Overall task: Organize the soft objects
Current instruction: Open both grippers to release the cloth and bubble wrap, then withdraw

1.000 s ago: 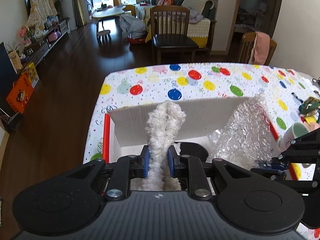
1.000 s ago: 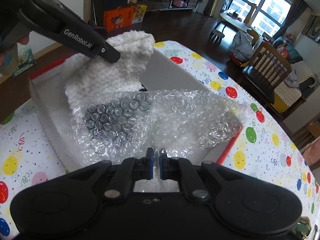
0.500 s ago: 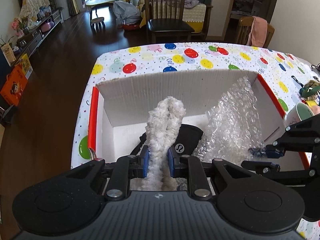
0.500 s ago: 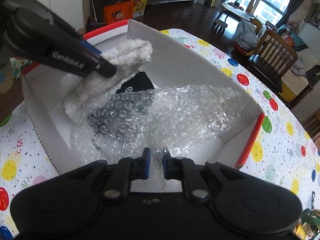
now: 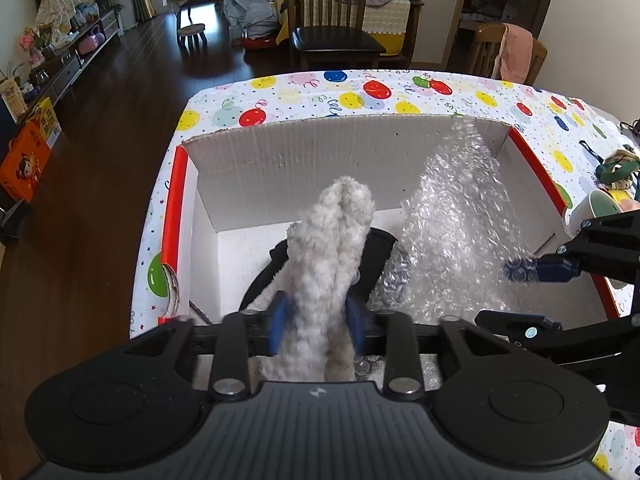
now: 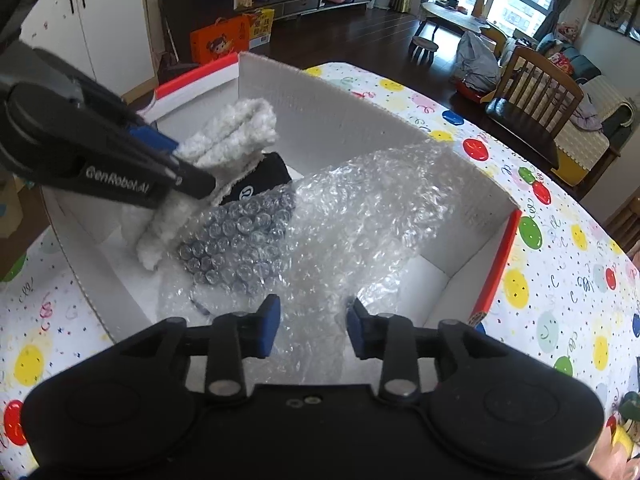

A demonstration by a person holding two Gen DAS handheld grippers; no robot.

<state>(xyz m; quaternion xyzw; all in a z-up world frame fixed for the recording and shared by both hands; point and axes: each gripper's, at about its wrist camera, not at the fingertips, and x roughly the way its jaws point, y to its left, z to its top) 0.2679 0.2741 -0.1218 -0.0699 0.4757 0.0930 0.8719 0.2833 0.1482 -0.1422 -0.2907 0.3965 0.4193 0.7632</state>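
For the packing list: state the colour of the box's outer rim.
Red on the box rim, white inside; clearest in the left wrist view.

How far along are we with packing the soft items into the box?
Done: the black pouch lies in the box. In hand: both tools have just been opening. The left tool straddles the fluffy white cloth; the right tool has let go of the bubble wrap. Left: pulling both tools clear; both items poke up and may need settling.

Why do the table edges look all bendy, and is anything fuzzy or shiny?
Left wrist view: the fisheye lens bows the balloon tablecloth and white box; the fluffy white cloth looks fuzzy close to the lens. Right wrist view: same bending; the bubble wrap glints with window light.
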